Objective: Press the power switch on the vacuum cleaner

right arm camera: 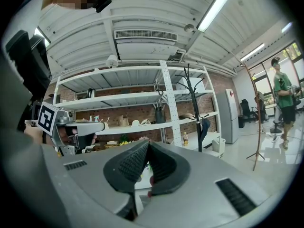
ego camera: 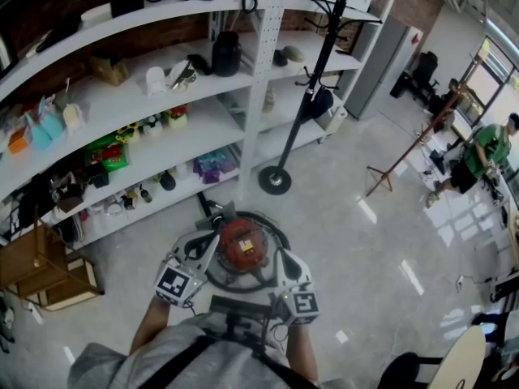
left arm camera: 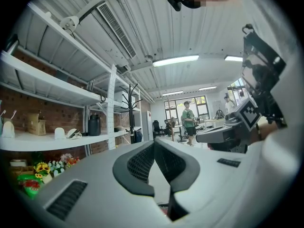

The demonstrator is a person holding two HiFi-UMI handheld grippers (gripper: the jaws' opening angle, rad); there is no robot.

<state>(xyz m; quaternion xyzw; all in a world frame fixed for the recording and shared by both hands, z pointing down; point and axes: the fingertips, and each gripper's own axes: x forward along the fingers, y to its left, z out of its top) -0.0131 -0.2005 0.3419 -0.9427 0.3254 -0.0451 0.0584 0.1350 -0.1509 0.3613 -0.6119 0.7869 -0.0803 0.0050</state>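
Head view, left to right. Far left: white metal shelves (ego camera: 122, 104) against a brick wall, loaded with small goods; below them a wooden crate (ego camera: 36, 270) of open slats stands on the floor (ego camera: 349, 241).

Near centre: the left gripper (ego camera: 212, 240), white-shelled with a black-and-white marker cube, points at the left edge of the vacuum (ego camera: 243, 245). Its dark ribbed pads (left arm camera: 137, 163) are pressed together at the tips with nothing between them.

The vacuum is a round canister with a glossy red dome inside a dark ring. It sits on the pale polished floor between the two grippers, just ahead of the person holding them.

The right gripper (ego camera: 281, 258), of the same build, lies at the vacuum's right edge. Its pads (right arm camera: 130, 163) likewise meet at the tips, empty, with a sliver of red showing through the gap behind them. Whether either tip touches the vacuum cannot be told.

Farther off: a black coat stand (ego camera: 276, 181) on a disc base. Far right: a person (ego camera: 485, 148) in a green shirt
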